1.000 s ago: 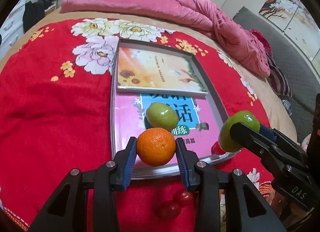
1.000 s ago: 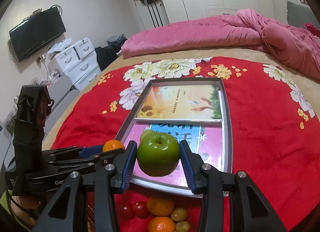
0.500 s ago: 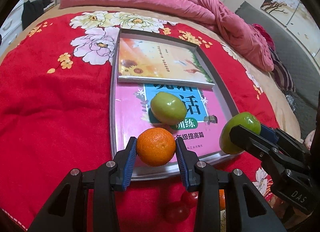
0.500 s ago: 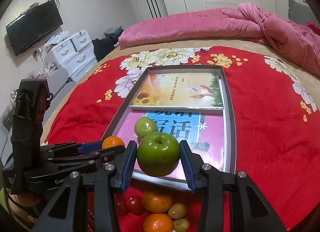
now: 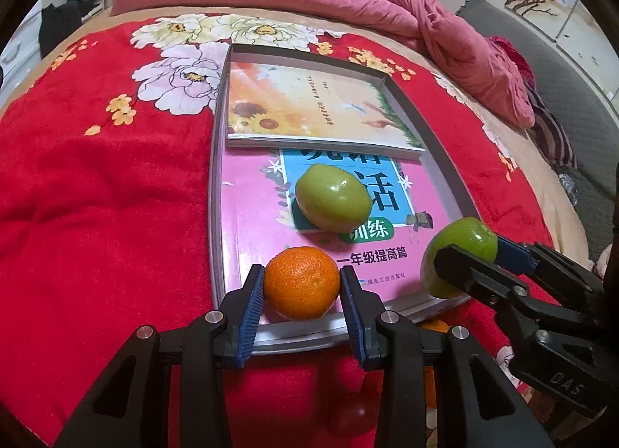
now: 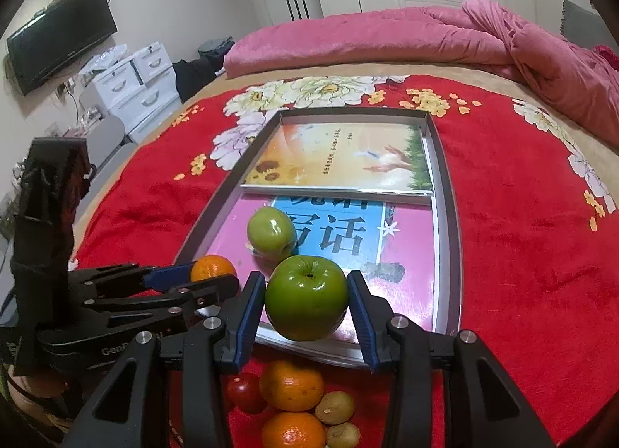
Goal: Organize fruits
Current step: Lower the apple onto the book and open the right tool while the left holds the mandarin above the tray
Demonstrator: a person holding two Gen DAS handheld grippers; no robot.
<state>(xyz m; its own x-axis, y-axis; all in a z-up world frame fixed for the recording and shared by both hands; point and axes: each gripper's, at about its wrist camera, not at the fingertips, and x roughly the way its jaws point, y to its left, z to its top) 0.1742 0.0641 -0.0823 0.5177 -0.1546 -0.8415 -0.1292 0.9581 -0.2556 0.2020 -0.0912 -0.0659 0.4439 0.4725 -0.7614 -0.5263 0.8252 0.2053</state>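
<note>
A bright orange mandarin [image 5: 301, 282] sits between blue-ribbed black pads [image 5: 253, 303]. The held apple [image 6: 306, 303] is deep glossy green; the apple on the tray [image 5: 333, 197], at twelve o'clock from the mandarin, is paler yellow-green. The grey-rimmed tray [image 5: 215, 192] holds a pink-and-blue book [image 5: 251, 223] and a sunflower-patterned book [image 5: 309, 107]. The blanket [image 5: 96, 196] is red with white peonies.

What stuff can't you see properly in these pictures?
- Fruit pile, right wrist view: the right claw and the bottom edge cut it off.
- Pink book, left wrist view: the sunflower book covers its top, and the loose green fruit hides some letters.
- Tomato, left wrist view: mostly behind the left claw.
</note>
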